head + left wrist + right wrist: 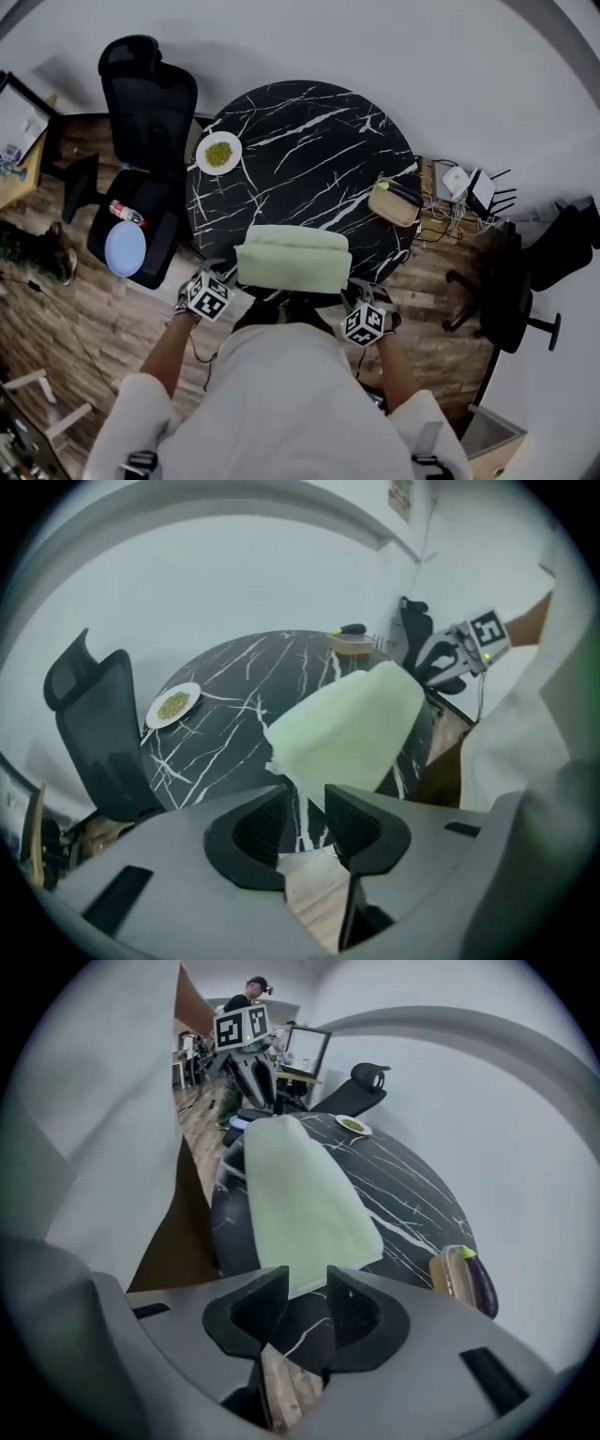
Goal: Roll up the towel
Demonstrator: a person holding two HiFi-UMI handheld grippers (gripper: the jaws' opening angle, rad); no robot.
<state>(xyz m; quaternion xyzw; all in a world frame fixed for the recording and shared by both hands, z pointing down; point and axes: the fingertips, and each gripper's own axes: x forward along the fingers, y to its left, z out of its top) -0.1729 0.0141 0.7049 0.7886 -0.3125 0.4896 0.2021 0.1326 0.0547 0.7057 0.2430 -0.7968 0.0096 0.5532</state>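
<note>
A pale green towel, folded into a thick pad, lies at the near edge of the round black marble table and hangs slightly over it. My left gripper sits at the towel's left end and my right gripper at its right end. In the left gripper view the jaws stand apart with nothing between them, and the towel lies just beyond the tips. The right gripper view shows the same: the right gripper is open and the towel's corner is just ahead of it.
A white plate of green food sits at the table's far left, and a tan tray with a dark eggplant at its right. A black office chair holding a blue disc stands left. A router and cables lie at the right.
</note>
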